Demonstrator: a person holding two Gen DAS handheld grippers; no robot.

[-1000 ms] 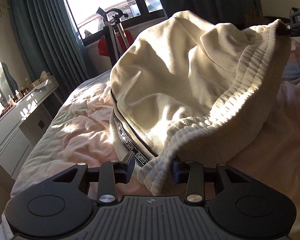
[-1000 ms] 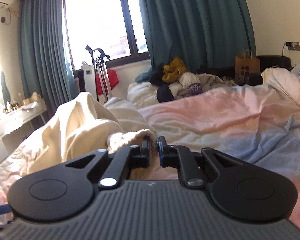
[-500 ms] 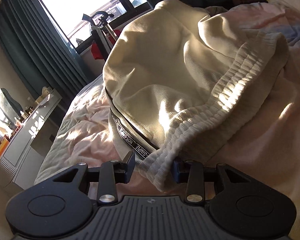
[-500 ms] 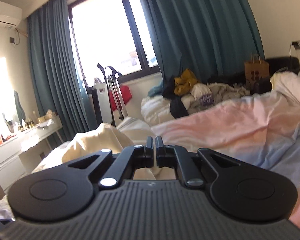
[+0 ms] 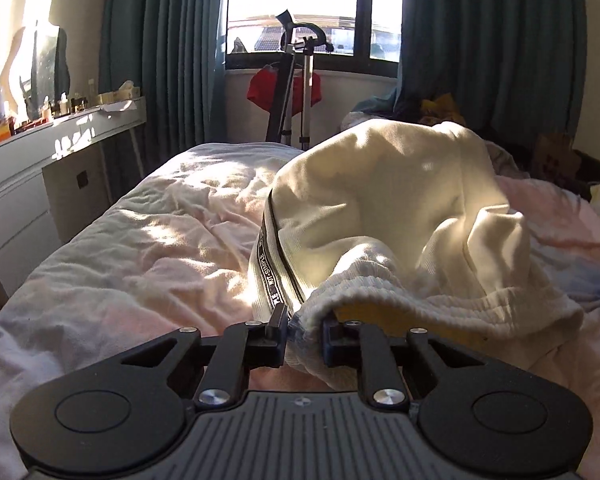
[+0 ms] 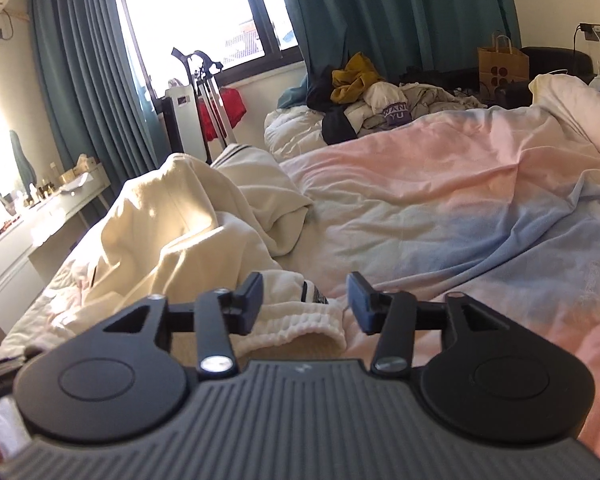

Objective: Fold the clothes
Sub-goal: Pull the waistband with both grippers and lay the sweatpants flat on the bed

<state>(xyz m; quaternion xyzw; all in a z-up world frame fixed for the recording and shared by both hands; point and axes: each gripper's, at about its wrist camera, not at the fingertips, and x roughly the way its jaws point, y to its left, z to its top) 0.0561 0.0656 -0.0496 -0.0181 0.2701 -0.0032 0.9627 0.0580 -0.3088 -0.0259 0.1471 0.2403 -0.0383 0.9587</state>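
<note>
A cream garment (image 5: 380,208) with a black lettered side stripe (image 5: 270,264) lies heaped on the pink and blue duvet (image 5: 160,232). My left gripper (image 5: 305,332) is closing its jaws, and its pads pinch the bunched ribbed waistband (image 5: 440,300) at its near left end. In the right wrist view the same cream garment (image 6: 172,232) sits to the left. My right gripper (image 6: 306,300) is opening its jaws. The ribbed band (image 6: 296,320) lies loose between and under them, and the right pad stands apart from it.
A white dresser (image 5: 40,160) with bottles lines the left wall. A metal stand with a red cloth (image 5: 288,92) is at the window past the bed's far end. A pile of clothes (image 6: 372,96) and a paper bag (image 6: 502,62) sit at the far right.
The left gripper's jaws have narrowed onto the waistband, and its view has rolled level and lifted. The right gripper was shut on the band; its jaws have parted and the band has dropped onto the bed.
</note>
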